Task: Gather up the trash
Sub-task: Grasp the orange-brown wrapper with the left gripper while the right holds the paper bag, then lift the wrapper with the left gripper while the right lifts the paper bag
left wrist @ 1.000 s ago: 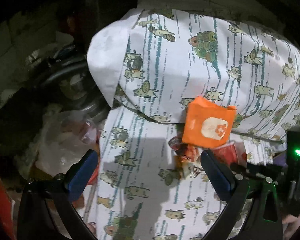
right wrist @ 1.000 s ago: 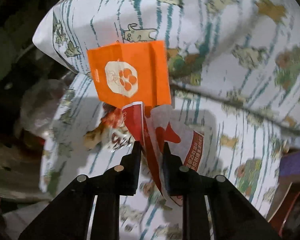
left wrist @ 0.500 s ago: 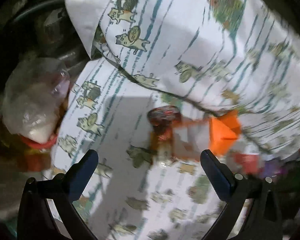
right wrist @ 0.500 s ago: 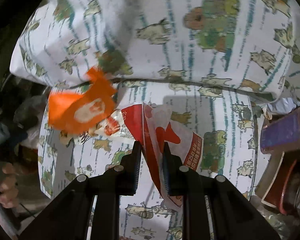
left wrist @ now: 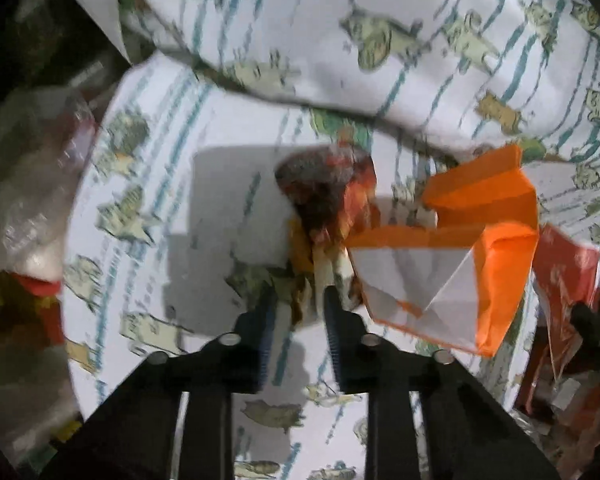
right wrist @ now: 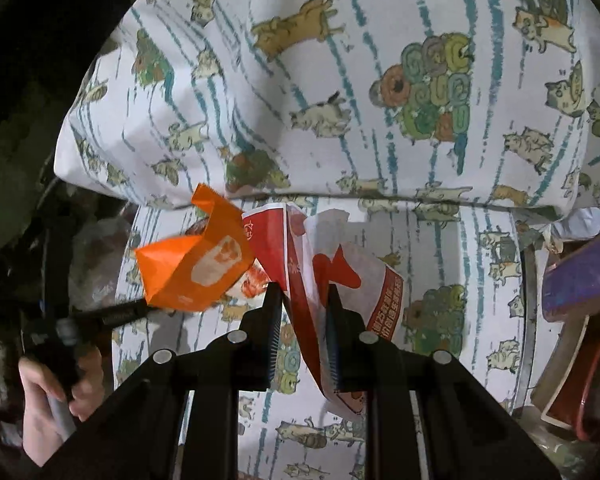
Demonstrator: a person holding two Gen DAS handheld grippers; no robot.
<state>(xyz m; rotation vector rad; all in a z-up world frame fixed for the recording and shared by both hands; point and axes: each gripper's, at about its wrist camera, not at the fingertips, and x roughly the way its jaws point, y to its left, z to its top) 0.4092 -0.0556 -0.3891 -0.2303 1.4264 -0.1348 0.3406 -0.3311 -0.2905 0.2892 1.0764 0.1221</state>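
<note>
With its jaws just closed on the crinkly snack wrapper (left wrist: pixel 324 208), the left gripper (left wrist: pixel 298 304) should lift slowly off the bed sheet (left wrist: pixel 228 184), while the right gripper (right wrist: pixel 302 304) keeps its nearly shut jaws tight on the red and white paper bag (right wrist: pixel 340 280).

Right gripper (right wrist: pixel 300 320) fingers (right wrist: pixel 274 320) clamping red-and-white paper bag (right wrist: pixel 340 276), orange bag (right wrist: pixel 196 268) beside, cat-print bedding (right wrist: pixel 320 80)

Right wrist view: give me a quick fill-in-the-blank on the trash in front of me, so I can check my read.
1. The paper wrapper between the right gripper's jaws is white and ___.
2. The folded packet left of that wrapper is ___.
3. The bedding under both is printed with cartoon ___.

Missing words: red; orange; cats.
</note>
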